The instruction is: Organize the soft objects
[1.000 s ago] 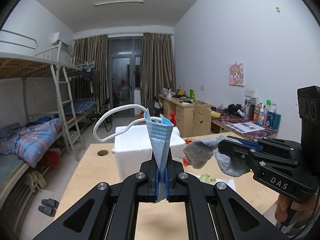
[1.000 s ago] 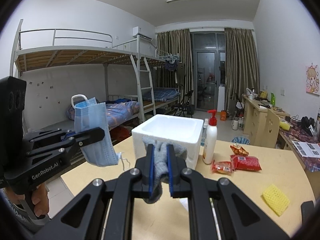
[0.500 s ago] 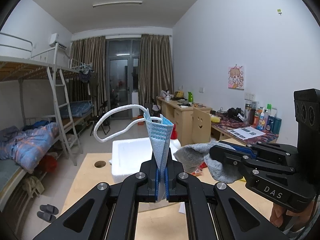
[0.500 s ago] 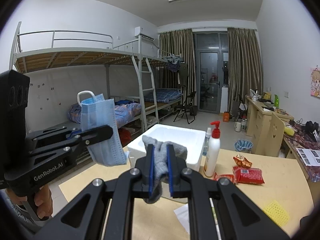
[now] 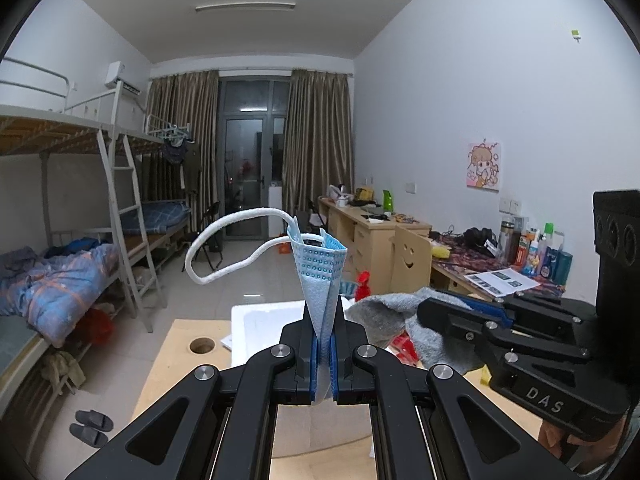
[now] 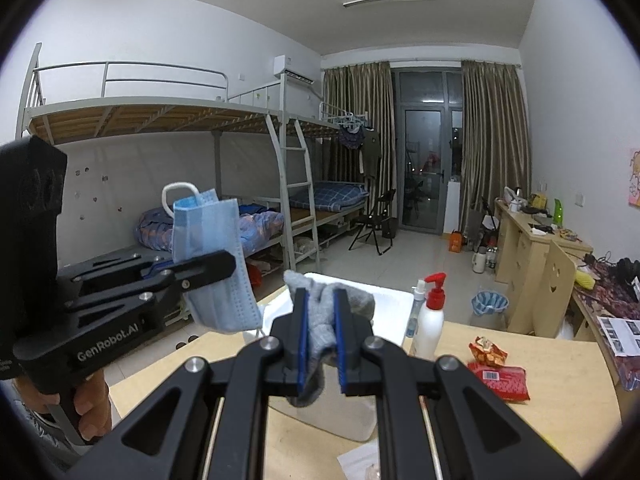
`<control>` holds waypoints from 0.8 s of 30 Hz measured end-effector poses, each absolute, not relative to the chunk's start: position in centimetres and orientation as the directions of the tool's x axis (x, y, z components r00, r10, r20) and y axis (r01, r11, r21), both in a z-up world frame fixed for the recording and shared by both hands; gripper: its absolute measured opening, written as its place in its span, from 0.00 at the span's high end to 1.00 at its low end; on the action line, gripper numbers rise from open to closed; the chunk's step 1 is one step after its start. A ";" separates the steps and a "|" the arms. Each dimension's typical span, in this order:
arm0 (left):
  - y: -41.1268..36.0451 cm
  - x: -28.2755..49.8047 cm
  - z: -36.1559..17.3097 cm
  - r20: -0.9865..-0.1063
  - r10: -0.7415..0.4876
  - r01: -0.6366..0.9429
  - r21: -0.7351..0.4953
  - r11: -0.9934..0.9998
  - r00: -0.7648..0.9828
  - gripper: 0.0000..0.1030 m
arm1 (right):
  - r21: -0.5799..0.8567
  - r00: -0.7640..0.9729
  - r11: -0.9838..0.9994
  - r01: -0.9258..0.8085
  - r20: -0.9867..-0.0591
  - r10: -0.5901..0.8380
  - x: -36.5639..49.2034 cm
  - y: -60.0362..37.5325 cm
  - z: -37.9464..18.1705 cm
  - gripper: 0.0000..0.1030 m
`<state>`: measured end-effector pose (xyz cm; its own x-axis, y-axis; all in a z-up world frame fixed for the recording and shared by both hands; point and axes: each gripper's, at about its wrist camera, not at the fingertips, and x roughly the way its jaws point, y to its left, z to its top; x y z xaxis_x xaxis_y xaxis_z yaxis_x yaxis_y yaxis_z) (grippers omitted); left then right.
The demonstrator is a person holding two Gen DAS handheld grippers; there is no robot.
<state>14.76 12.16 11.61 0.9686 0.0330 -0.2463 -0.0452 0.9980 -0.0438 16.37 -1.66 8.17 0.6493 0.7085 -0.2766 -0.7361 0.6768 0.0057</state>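
Both claws have risen and tipped upward: the white foam box [image 5: 264, 332] and worktop [image 5: 180, 344] now sit lower in both views. The left claw [image 6: 208, 266] with its blue mask [image 6: 212, 256] appears higher beside the right claw [image 6: 322, 344].

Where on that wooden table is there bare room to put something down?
Bare wood shows on the table right of the red snack packets, and on the near-left corner by the round hole. It is crowded around the white foam box, with the pump bottle and packets beside it.
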 end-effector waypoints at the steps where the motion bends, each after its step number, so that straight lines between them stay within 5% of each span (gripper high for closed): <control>1: 12.6 14.8 11.6 -0.244 0.033 -0.045 -0.042 0.998 0.969 0.96 | 0.008 0.650 0.678 -0.735 -0.278 0.707 16.8 -1.5 8.2 0.86; 13: 14.1 18.4 12.4 -0.224 0.013 -0.024 -0.044 0.999 0.974 0.96 | 0.015 0.667 0.695 -0.718 -0.268 0.695 19.8 -0.4 8.8 0.86; 24: 15.9 22.7 9.4 -0.311 0.008 -0.032 -0.071 0.997 0.950 0.96 | 0.031 0.657 0.702 -0.711 -0.325 0.680 22.3 0.8 6.8 0.86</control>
<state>22.73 15.88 9.42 0.9504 0.0080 -0.3110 -0.0318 0.9969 -0.0714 22.28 0.81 6.80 0.6571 0.6800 -0.3253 -0.7114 0.7021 0.0307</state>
